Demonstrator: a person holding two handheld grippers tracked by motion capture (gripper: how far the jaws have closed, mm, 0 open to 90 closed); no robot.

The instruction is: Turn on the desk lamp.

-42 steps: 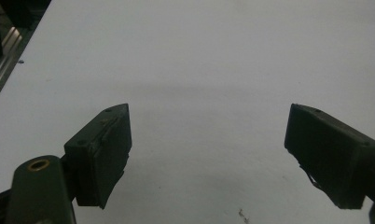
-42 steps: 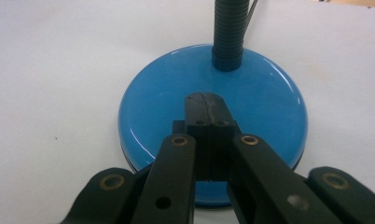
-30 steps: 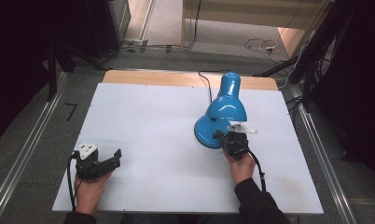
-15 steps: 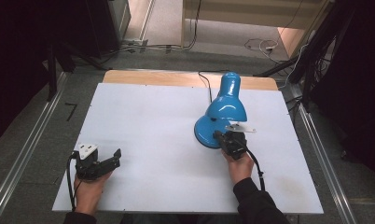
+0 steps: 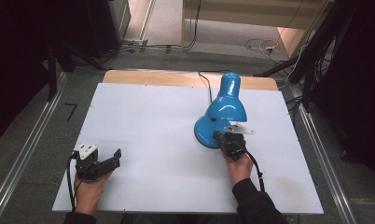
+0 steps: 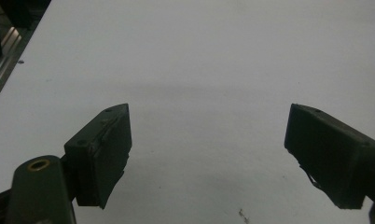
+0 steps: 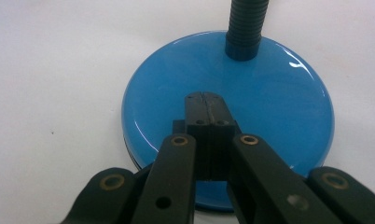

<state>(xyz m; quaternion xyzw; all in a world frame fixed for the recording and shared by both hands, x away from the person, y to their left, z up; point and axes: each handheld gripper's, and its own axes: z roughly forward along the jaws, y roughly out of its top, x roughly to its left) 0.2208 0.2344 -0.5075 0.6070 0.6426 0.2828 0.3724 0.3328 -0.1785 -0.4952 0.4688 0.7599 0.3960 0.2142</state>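
A blue desk lamp stands on the white table, right of the middle, its shade bent down over its round base. My right gripper is shut, its jaws pressed flat together with the tips resting over the near part of the glossy base. In the right gripper view the shut gripper points toward the lamp's ribbed black neck; I see nothing clamped between the pads. My left gripper lies at the front left of the table, open, and its jaws frame only bare tabletop.
The lamp's black cable runs off the far edge of the table over a wooden strip. Metal rails run along both sides of the table. White tabletop stretches ahead of the left gripper.
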